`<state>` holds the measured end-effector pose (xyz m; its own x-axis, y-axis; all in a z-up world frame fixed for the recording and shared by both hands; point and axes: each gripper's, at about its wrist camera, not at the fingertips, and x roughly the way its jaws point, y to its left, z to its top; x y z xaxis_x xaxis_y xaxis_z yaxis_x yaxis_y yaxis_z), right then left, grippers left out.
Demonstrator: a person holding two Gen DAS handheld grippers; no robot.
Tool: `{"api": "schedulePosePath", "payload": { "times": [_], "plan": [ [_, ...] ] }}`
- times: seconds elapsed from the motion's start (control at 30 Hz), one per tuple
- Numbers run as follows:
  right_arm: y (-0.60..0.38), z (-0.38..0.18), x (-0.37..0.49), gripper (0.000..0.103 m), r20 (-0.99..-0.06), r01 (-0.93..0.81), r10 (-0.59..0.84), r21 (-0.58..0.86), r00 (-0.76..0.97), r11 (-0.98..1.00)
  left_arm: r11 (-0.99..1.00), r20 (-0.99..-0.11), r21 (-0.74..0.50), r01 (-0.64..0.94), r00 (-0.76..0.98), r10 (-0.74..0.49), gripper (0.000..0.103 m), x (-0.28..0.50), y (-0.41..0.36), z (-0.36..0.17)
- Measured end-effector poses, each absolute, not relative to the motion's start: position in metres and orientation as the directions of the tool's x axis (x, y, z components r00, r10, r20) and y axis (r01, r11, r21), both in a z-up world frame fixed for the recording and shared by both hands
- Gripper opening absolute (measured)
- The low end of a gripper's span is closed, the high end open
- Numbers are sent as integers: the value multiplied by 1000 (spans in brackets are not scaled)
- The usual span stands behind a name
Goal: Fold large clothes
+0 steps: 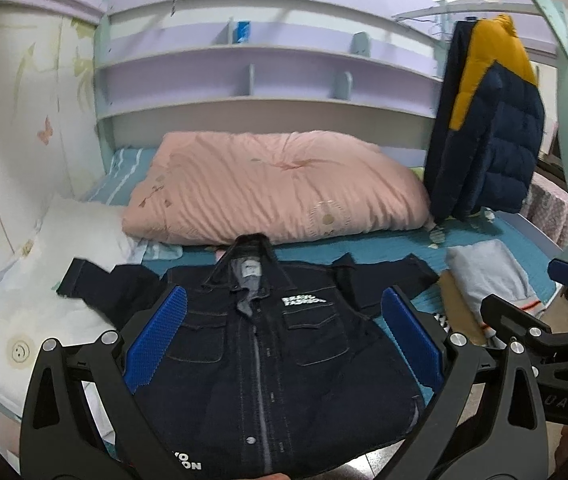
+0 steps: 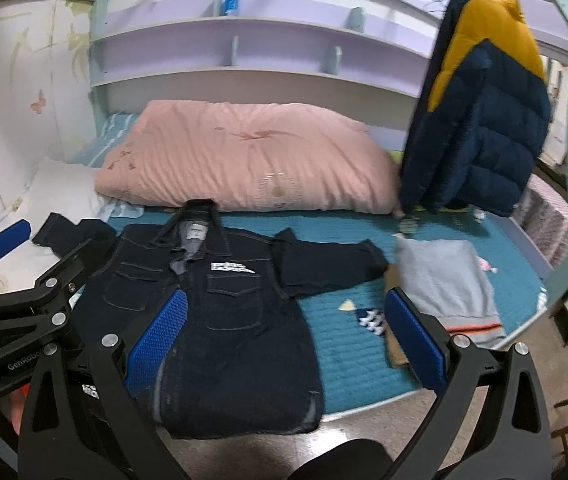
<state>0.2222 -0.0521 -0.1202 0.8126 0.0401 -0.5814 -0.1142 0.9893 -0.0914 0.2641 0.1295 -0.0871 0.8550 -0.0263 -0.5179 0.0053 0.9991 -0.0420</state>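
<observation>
A jacket (image 2: 220, 320) lies on the bed (image 2: 348, 344); quilt (image 2: 244, 160) behind it; folded sweater (image 2: 444, 280) to its right.

— Dark denim jacket (image 1: 268, 344): matt cloth, pale topstitching, shiny metal snaps.
— Quilted teal bedspread (image 2: 348, 344), ribbed; pink duvet (image 1: 276, 192) soft, crinkled.
— Left hand-held gripper (image 1: 284, 340): matt black plastic, knobbly blue pads (image 1: 156, 336), bright metal bolts.
</observation>
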Motion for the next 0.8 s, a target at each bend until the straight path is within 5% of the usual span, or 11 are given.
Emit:
{"api": "schedulePosePath", "payload": {
  "times": [0.8],
  "plan": [
    [76, -187, 332, 95, -681, -387, 273, -16, 679, 922, 951, -733, -140, -277, 674, 88, 98, 333, 269, -167]
  ]
}}
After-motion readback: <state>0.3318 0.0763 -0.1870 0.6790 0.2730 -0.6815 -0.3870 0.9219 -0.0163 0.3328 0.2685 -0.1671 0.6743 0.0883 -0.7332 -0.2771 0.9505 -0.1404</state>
